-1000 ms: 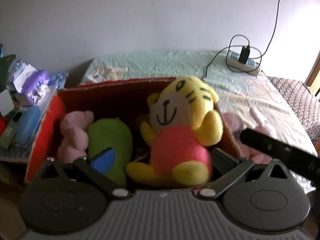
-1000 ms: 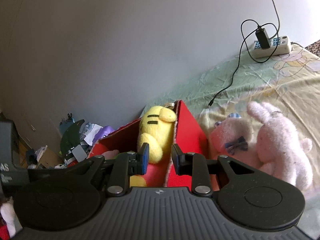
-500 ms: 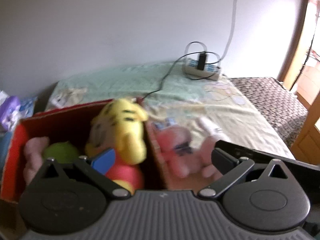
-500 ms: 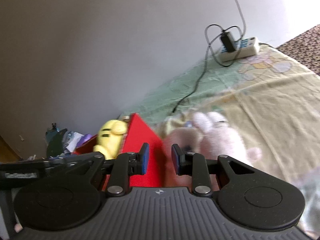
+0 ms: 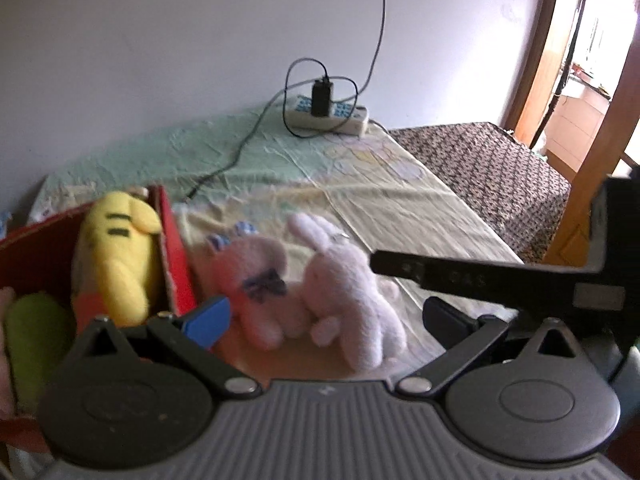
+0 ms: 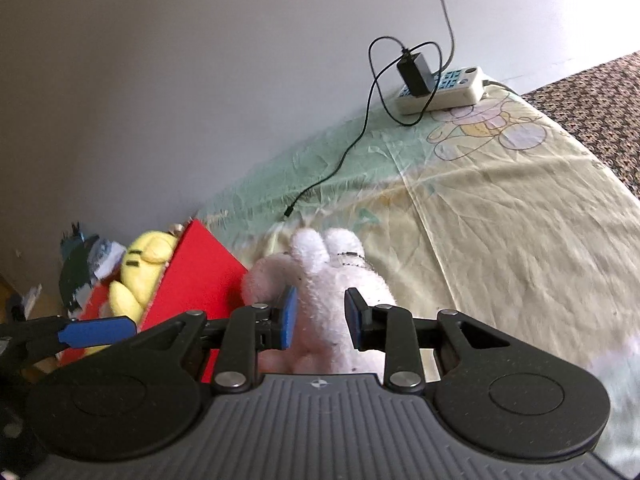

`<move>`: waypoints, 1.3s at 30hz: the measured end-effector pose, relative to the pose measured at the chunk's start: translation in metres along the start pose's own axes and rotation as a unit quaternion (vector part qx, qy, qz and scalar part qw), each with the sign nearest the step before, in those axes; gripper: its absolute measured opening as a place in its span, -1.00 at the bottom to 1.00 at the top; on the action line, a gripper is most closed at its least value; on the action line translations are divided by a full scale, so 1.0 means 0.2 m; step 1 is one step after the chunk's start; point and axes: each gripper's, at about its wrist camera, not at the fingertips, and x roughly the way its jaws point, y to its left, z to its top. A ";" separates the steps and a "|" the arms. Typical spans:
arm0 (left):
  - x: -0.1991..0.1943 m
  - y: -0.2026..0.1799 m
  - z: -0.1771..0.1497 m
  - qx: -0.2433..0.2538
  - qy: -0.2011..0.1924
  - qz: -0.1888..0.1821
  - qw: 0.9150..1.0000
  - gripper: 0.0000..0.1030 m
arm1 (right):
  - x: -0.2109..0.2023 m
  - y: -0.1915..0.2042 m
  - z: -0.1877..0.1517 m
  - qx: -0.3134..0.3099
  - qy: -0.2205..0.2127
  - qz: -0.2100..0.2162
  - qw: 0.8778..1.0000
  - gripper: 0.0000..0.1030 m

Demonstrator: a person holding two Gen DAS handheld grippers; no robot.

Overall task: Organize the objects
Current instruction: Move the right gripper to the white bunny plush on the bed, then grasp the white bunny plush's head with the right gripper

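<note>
A red box [image 5: 172, 248] holds a yellow tiger plush [image 5: 114, 256] and a green plush [image 5: 32, 332]. Beside it on the bed lie a pink bear plush [image 5: 248, 276] and a pale pink rabbit plush [image 5: 352, 292]. My left gripper [image 5: 324, 316] is open wide, just in front of the two pink plushes. My right gripper [image 6: 320, 316] is open with its fingers on either side of the rabbit plush [image 6: 328, 280], not clamped. The red box [image 6: 200, 276] and tiger [image 6: 140, 272] show to its left.
A white power strip [image 5: 328, 114] with a black charger and cables lies at the bed's far edge by the wall. A dark patterned cover [image 5: 492, 176] lies to the right, with a wooden door frame [image 5: 600, 128] beyond. Clutter [image 6: 80, 264] sits left of the box.
Both grippers swung right, from the box toward the pink plushes. The right gripper opened wider and now straddles the rabbit plush.
</note>
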 end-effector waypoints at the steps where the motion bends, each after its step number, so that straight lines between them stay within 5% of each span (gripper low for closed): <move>1: 0.01 0.00 -0.01 -0.003 0.002 -0.001 1.000 0.98 | 0.02 0.00 0.00 -0.007 0.005 0.002 1.000 -0.41; 9: 0.00 0.02 -0.02 -0.033 0.010 0.025 0.999 0.98 | 0.17 0.02 -0.02 -0.068 0.046 -0.009 0.997 -0.23; 17: 0.02 -0.01 -0.04 -0.044 0.017 0.043 0.998 0.98 | 0.19 0.01 -0.05 -0.130 0.032 -0.037 0.990 -0.23; 28: 0.15 -0.07 -0.03 -0.035 0.035 0.024 0.998 0.98 | 0.12 -0.27 0.03 -0.048 0.017 -0.062 0.997 -0.24; 39: 0.45 -0.13 0.07 -0.055 0.074 -0.042 0.995 0.96 | 0.04 -0.52 0.05 0.034 0.022 -0.081 0.996 -0.28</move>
